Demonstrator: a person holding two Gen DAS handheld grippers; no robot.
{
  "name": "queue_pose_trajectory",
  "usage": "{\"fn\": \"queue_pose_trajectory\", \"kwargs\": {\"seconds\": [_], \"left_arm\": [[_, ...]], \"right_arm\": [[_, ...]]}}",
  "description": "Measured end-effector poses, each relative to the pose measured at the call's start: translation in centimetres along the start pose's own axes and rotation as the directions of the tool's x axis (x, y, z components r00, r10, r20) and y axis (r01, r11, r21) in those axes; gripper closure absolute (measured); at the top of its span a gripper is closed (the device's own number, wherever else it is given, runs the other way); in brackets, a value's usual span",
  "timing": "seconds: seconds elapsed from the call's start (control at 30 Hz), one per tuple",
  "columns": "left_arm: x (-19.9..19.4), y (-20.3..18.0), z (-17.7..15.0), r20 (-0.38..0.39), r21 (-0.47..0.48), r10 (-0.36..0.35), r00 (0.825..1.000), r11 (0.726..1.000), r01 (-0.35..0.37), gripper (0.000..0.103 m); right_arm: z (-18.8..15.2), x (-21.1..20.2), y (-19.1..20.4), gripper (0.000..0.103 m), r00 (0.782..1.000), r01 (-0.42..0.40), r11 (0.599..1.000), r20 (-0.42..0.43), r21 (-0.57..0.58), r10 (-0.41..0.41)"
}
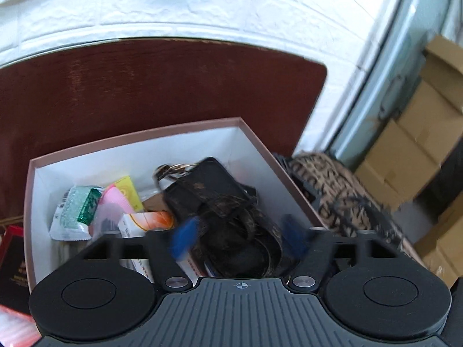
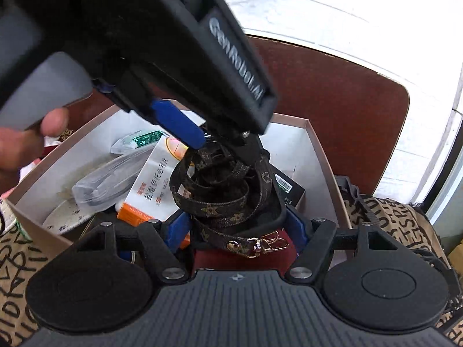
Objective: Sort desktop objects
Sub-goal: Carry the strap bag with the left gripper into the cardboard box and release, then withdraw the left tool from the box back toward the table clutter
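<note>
A pink-rimmed box (image 1: 136, 136) (image 2: 324, 159) with white walls stands on the reddish-brown table. It holds a green packet (image 1: 78, 211) (image 2: 141, 138), an orange-and-white medicine box (image 1: 144, 222) (image 2: 156, 185) and a clear plastic case (image 2: 107, 179). A black pouch (image 1: 211, 182) with a coiled brown monogram strap (image 1: 246, 225) (image 2: 220, 202) lies on top. My left gripper (image 1: 237, 237) hangs open over the strap, its pads apart from it; its blue finger (image 2: 176, 121) shows in the right wrist view. My right gripper (image 2: 237, 228) grips the pouch's sides at the box's near edge.
The table (image 1: 144, 86) (image 2: 332, 86) ends at a white brick wall. A brown patterned bag (image 1: 332, 190) (image 2: 390, 217) sits right of the box, cardboard boxes (image 1: 419, 133) beyond it. A dark red box (image 1: 11, 260) lies left. A hand (image 2: 17, 144) holds the left gripper.
</note>
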State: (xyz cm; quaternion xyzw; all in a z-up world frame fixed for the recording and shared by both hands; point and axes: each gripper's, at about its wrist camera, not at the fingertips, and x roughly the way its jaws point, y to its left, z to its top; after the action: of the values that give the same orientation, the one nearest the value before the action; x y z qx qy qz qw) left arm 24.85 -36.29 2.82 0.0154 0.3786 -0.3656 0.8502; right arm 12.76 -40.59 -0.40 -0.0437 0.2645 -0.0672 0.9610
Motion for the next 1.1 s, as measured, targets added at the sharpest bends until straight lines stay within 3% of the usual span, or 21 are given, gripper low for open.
{"fn": "queue_pose_trajectory", "kwargs": {"seconds": [0.03,0.1,0.4,0.53,0.6,0.87,1.1], "left_arm": [[-0.3,0.2,0.2,0.028,-0.026,0.008,1.000,1.000,-0.007,0.004],[-0.7,0.7,0.7,0.060,-0.064,0.015,0.998,0.998,-0.011,0.003],[-0.1,2.5,0.6,0.033,-0.114,0.063,0.997,0.992,-0.059,0.001],[-0.4,3.2,0.0,0.017,-0.117,0.068,0.998,0.991,-0.065,0.001],[-0.9,3.4,-0.2,0.030,-0.114,0.066,0.997,0.991,-0.063,0.001],[-3.6,2.3,-2.6,0.086,-0.050,0.088,0.992,0.995,-0.084,0.000],[-8.6,0.9,-6.6,0.163,-0.018,0.137,0.977,0.991,-0.136,0.000]], "right_arm": [[0.5,1.0,-0.5,0.029,1.000,0.010,1.000,-0.001,0.009,-0.010],[1.0,1.7,-0.8,0.029,0.999,0.044,0.998,-0.004,0.033,-0.044],[3.1,4.5,-2.9,0.028,0.997,0.067,0.991,-0.047,0.116,-0.061],[3.5,5.3,-3.5,0.020,0.997,0.036,0.986,-0.071,0.163,-0.025],[3.5,4.4,-3.2,0.006,0.998,0.047,0.987,-0.043,0.153,-0.040],[3.0,0.5,-0.7,0.003,0.998,0.063,0.998,0.030,0.026,-0.064],[2.3,-3.4,1.7,0.002,0.997,0.031,0.999,0.071,0.022,-0.033]]}}
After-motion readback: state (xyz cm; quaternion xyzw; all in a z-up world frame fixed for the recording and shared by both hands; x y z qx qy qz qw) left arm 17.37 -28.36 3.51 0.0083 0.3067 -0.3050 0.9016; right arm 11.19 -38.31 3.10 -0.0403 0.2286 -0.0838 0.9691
